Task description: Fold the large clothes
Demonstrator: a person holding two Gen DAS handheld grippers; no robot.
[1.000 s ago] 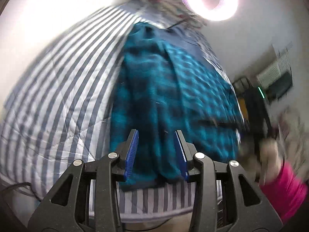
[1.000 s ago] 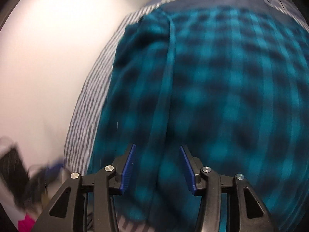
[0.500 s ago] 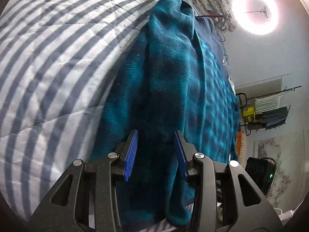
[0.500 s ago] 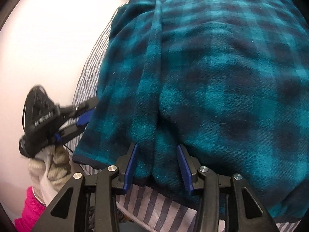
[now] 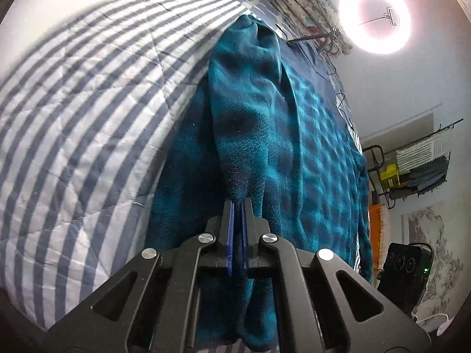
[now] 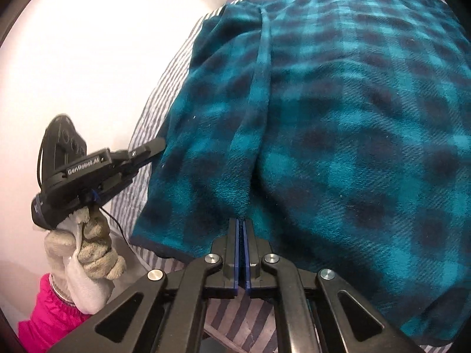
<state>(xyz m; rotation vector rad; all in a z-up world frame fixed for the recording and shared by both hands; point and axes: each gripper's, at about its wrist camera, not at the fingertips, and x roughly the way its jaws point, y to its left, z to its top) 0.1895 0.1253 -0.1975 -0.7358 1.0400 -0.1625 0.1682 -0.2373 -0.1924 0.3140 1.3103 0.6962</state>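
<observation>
Left wrist, right wrist: each hand-held gripper (image 5: 237, 206) (image 6: 243, 224) pinches the teal plaid garment (image 6: 338, 135).

Brand text: "GenRobot.AI"
Stands on: side of the black body of the left hand-held gripper (image 6: 153, 150), seen in the right wrist view
Other readable text: none

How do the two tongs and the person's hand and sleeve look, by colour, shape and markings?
Both tongs, left and right, are black frames with triangular cut-outs, silver screws and blue pads. The left one's side bears white lettering "GenRobot.AI", and a thin black cable hangs below it. The hand wears a beige fuzzy glove under a bright pink sleeve.
</observation>
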